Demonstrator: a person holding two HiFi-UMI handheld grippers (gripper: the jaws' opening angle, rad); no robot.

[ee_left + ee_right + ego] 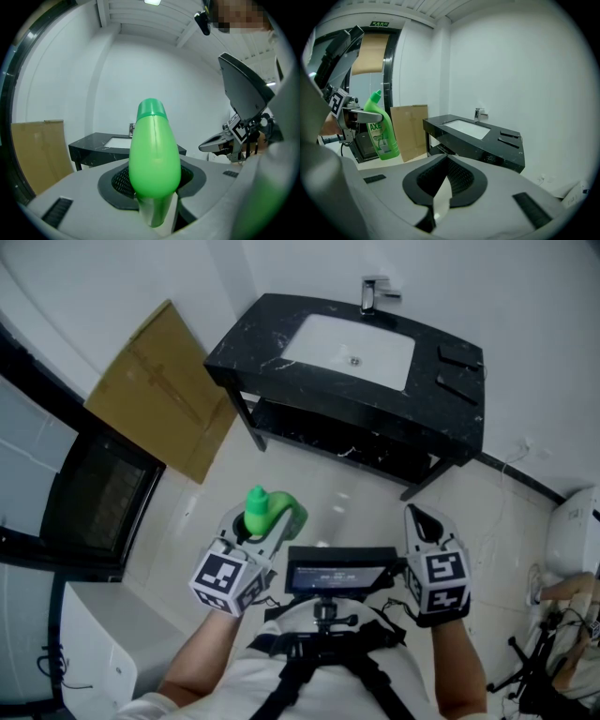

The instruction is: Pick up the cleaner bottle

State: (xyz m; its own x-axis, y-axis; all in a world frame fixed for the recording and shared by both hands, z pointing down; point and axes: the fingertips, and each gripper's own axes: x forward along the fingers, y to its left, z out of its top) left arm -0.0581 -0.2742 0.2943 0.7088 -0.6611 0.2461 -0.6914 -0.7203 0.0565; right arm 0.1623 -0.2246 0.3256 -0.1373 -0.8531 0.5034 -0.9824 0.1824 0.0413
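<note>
While the left gripper (154,187) is clamped on the green bottle (154,154), gripping its lower body with the cap end up, that bottle hangs in the air on the near side of the black tabletop (441,399), well clear of its front edge and nearer its left corner. The right gripper (443,161) sits level with it, nearer the tabletop's right corner, jaws drawn together with nothing between them. Pale floor (356,488) lies bare between both grippers and the tabletop's front edge, and this is the widest free stretch. Left of the tabletop a cardboard sheet (164,390) leans on the wall, its lower edge reaching down to the floor beside the tabletop's left leg. Further left stands a dark door frame (94,502). Right of the tabletop a thin cable (506,465) trails over the floor, and a white fixture (574,531) closes that side. Counted: one bottle, two grippers, one tabletop with one white basin (349,348) sunk in it and one tap (368,294) at its back edge, two flat dark things (461,354) at its right end, and one cardboard sheet.
</note>
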